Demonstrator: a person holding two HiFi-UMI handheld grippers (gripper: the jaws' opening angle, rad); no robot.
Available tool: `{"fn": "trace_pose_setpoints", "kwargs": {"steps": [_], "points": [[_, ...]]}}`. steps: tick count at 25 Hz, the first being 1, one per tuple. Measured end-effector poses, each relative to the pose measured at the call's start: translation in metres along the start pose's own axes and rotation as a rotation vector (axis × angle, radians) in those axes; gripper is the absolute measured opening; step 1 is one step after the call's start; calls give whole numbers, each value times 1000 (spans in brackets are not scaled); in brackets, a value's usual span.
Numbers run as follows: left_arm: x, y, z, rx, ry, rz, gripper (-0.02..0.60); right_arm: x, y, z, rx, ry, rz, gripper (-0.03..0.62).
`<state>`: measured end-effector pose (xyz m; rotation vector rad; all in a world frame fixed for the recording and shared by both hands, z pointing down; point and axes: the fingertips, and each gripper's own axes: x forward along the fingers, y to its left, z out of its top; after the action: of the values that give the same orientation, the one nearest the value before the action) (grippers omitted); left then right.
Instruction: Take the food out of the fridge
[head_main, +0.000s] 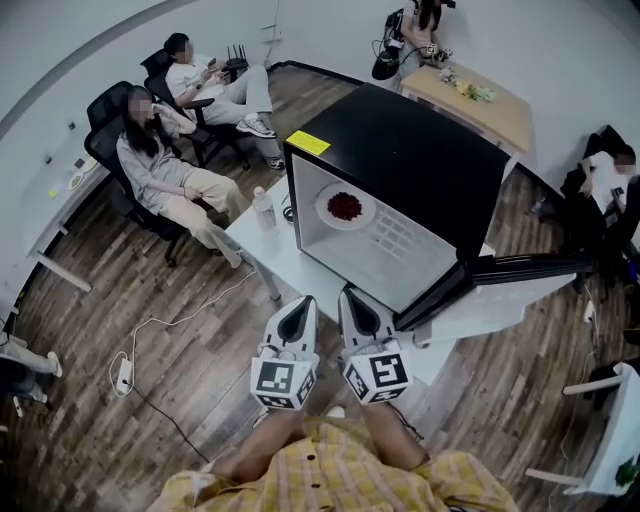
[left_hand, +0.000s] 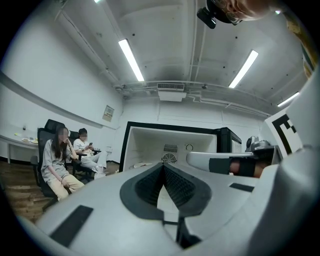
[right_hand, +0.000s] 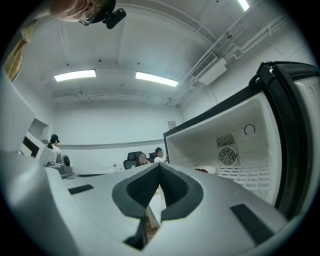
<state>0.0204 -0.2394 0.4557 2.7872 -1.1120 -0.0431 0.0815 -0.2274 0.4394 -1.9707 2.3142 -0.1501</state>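
A black mini fridge (head_main: 420, 150) stands on a white table (head_main: 300, 265) with its door (head_main: 520, 268) swung open to the right. Inside, on the white floor, lies a white plate of red food (head_main: 344, 207). My left gripper (head_main: 300, 304) and right gripper (head_main: 352, 297) hover side by side in front of the opening, short of the table's near edge, both shut and empty. In the left gripper view the fridge interior (left_hand: 170, 145) lies straight beyond the left gripper (left_hand: 163, 165). The right gripper view shows the plate (right_hand: 206, 170) just right of the right gripper (right_hand: 159, 165).
A clear water bottle (head_main: 263, 208) stands on the table left of the fridge. Two people sit in office chairs (head_main: 150, 160) at the left. A cable and power strip (head_main: 125, 375) lie on the wooden floor. A wooden table (head_main: 480, 100) stands behind the fridge.
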Motion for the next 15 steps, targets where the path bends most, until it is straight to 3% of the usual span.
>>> {"fn": "trace_pose_setpoints", "kwargs": {"steps": [15], "points": [[94, 61, 8, -10, 32, -148, 8, 92, -35, -10, -2, 24, -146, 8]]}}
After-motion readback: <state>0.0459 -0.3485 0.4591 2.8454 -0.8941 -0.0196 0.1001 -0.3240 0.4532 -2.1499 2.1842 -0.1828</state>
